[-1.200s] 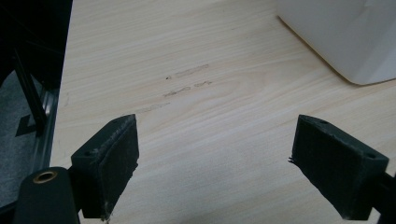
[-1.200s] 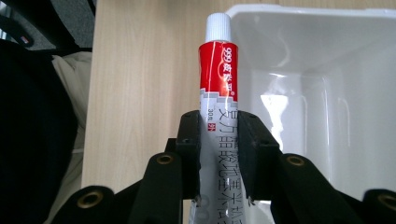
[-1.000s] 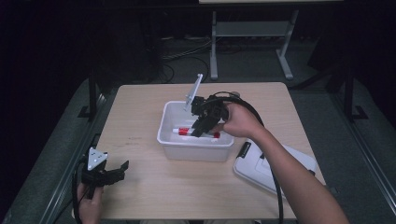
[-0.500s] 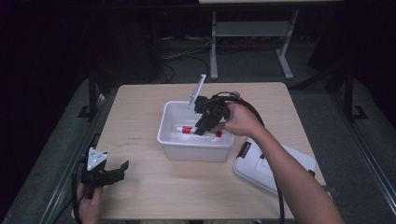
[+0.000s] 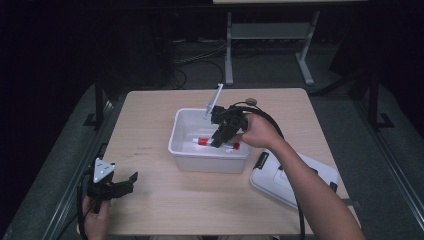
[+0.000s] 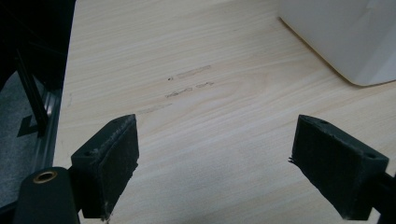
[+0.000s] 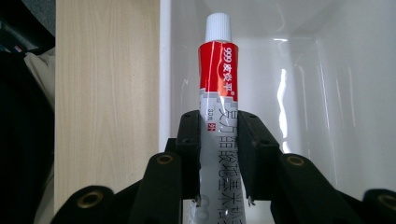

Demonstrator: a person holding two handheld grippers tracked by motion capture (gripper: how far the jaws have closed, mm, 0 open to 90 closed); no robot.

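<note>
Lowered deeper into the white bin [image 5: 181, 131], right hand-held gripper [image 7: 219, 140] clamped on the red-and-white tube [image 7: 217, 84]; best kept level, probably just above the bin floor, left hand-held gripper [image 6: 215, 172] spread apart, idle.

the table [image 5: 165, 110] is showing pale wood grain with a matt, smooth finish, scuffed by a few faint grey marks [image 6: 189, 84]. the white tub [image 5: 187, 150] is looking like smooth plastic, its inner walls glossy and catching streaks of light. the tube [image 7: 218, 70] is gleaming like thin glossy foil or plastic, creased near its lower part, with a ribbed white plastic cap [image 7: 218, 25]. the right gripper [image 7: 219, 154] is pressing it with matt black plastic jaws. the left gripper [image 6: 215, 168] is showing rough, slightly frayed black pads [image 6: 123, 165]. the lid [image 5: 320, 175] is looking like smooth white plastic.
</note>
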